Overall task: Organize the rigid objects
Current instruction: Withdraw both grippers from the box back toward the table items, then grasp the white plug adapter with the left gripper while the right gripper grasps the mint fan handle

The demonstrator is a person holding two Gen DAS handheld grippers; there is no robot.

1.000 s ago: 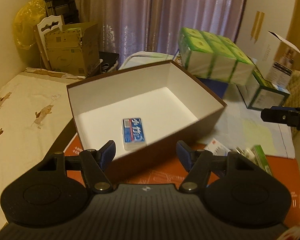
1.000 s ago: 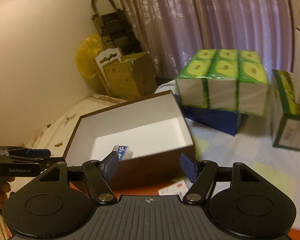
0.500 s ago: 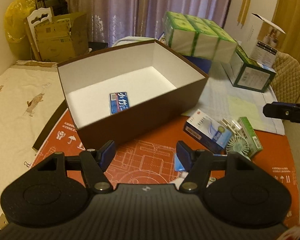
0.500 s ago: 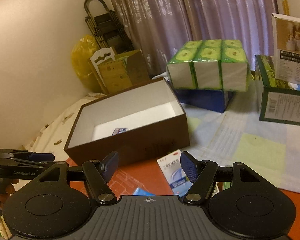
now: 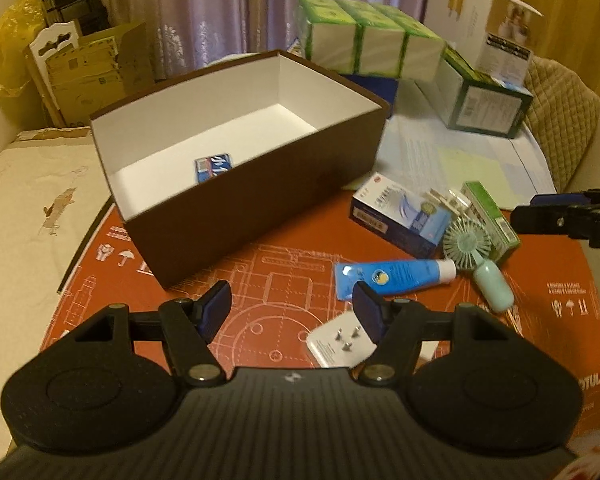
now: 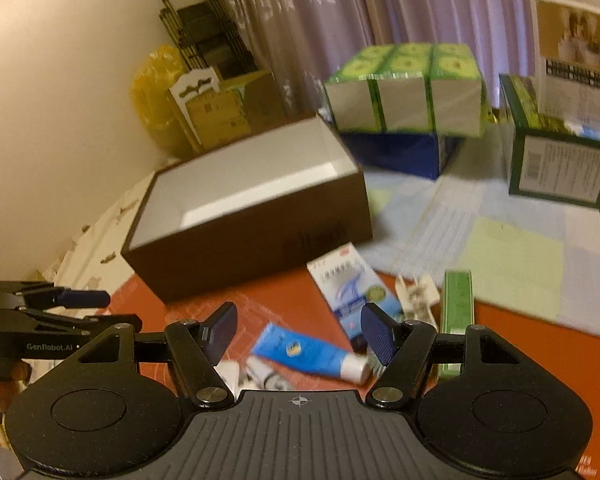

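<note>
left tool point(image 5: 292, 310) agape, empty, over mat | right tool point(image 6: 300, 334) agape, empty, above tube point(image 6: 310, 354), likely next pick | box point(image 5: 260, 196) holds one packet point(image 5: 214, 166); fan point(image 5: 476, 258), cartons loose beside it

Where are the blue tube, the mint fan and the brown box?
Blue tube point(image 5: 396, 276), left wrist view, mid-body.
Mint fan point(image 5: 467, 243), left wrist view, round grille.
Brown box point(image 5: 260, 200), left wrist view, near outer wall.
</note>
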